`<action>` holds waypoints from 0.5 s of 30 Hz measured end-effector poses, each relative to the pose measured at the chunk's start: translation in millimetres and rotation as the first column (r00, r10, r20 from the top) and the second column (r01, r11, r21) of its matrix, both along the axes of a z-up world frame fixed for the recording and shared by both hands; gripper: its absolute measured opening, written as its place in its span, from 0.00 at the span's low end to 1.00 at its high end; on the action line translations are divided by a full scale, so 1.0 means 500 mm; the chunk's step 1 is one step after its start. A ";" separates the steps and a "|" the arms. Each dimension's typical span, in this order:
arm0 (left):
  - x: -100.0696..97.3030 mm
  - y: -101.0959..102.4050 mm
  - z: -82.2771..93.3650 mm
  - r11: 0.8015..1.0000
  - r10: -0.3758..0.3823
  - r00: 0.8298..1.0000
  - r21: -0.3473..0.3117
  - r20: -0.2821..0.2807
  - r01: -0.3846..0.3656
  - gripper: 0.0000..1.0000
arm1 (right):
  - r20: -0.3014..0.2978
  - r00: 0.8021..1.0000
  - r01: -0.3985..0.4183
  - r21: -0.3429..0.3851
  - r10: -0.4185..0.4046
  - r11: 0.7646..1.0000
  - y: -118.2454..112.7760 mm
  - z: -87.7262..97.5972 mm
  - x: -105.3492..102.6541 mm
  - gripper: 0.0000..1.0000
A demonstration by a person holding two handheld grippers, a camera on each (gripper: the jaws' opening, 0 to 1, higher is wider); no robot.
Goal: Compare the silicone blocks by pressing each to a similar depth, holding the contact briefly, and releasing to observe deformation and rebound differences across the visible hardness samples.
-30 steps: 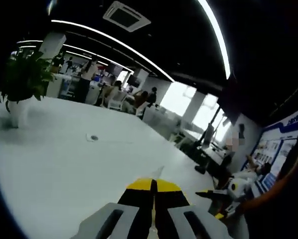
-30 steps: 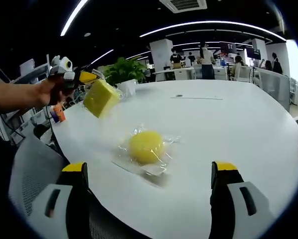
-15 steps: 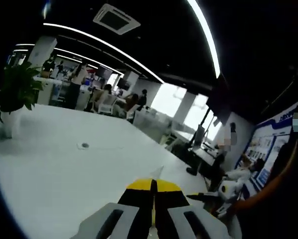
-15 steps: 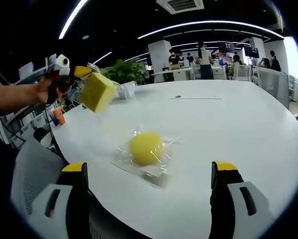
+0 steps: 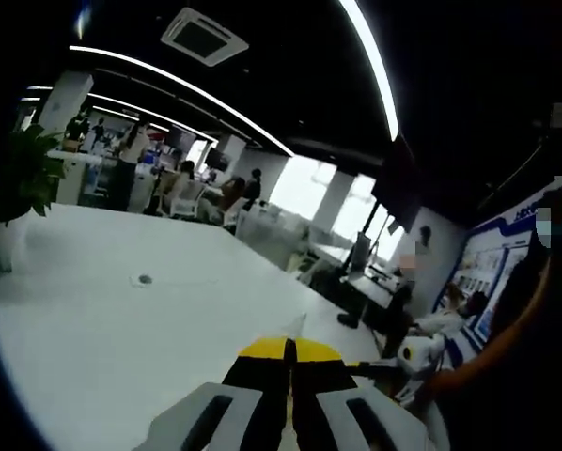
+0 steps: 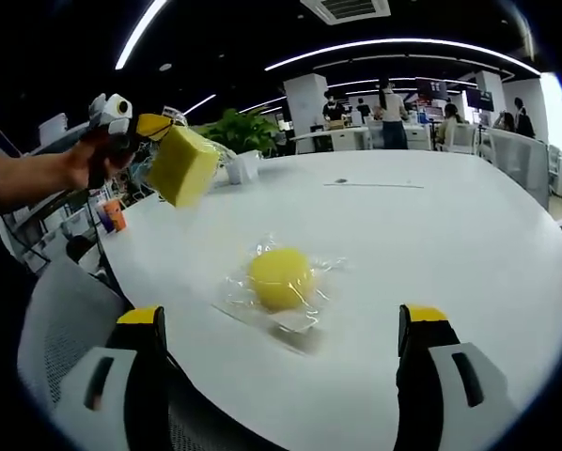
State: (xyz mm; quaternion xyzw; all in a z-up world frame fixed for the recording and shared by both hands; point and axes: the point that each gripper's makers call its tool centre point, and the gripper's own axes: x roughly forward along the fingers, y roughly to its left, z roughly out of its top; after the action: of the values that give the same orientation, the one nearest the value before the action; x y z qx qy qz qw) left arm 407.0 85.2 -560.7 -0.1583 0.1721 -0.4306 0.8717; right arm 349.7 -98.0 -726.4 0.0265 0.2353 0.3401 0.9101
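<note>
A round yellow silicone sample (image 6: 279,278) in a clear bag lies on the white table (image 6: 469,235), just ahead of my right gripper (image 6: 281,318), whose jaws stand wide open either side of it, not touching. A yellow square block (image 6: 180,165) in clear wrap hangs above the table's left edge. My left gripper (image 6: 155,126), held by a hand (image 6: 79,164), is shut on the block's top. In the left gripper view, the left gripper (image 5: 288,349) shows its yellow tips pressed together with a sliver of clear wrap (image 5: 297,325) sticking out.
A potted plant (image 6: 241,133) stands at the table's far left, also the plant (image 5: 20,178) in the left gripper view. A small round inset (image 5: 146,279) marks the tabletop. A mesh chair (image 6: 60,324) sits by the near edge. People and desks fill the background.
The left gripper has carried the square block slightly up and left, and its view has swung a little. The round sample and right gripper have stayed put.
</note>
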 end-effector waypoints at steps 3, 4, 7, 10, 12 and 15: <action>-0.005 0.000 0.012 1.000 -0.013 1.000 0.000 0.014 0.013 0.00 | 0.000 1.000 0.005 0.006 -0.005 1.000 0.000 0.003 0.000 0.96; -0.007 -0.001 0.015 1.000 -0.016 1.000 -0.001 0.018 0.016 0.00 | 0.001 1.000 0.007 0.008 -0.007 1.000 0.000 0.004 0.001 0.96; -0.010 -0.002 0.027 1.000 -0.026 0.999 -0.010 0.027 0.026 0.00 | 0.012 1.000 -0.018 0.008 0.018 1.000 0.008 0.010 -0.001 0.96; -0.017 -0.008 0.036 0.999 -0.046 0.998 -0.006 0.035 0.046 0.00 | 0.008 0.999 -0.041 0.028 0.041 0.999 0.016 0.019 -0.004 0.96; -0.017 -0.008 0.036 0.998 -0.059 0.998 -0.002 0.038 0.059 0.00 | 0.007 0.999 -0.049 0.024 0.048 0.999 0.018 0.019 -0.006 0.96; -0.016 -0.009 0.037 0.998 -0.068 0.997 -0.009 0.034 0.068 0.00 | 0.001 0.998 -0.057 0.033 0.057 0.998 0.022 0.018 -0.009 0.96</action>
State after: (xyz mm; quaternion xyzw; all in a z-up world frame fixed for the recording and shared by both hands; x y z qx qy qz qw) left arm 398.8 80.9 -542.4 -0.1493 0.1606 -0.4636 0.8585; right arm 345.3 -86.9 -717.6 0.0351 0.2304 0.3699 0.8994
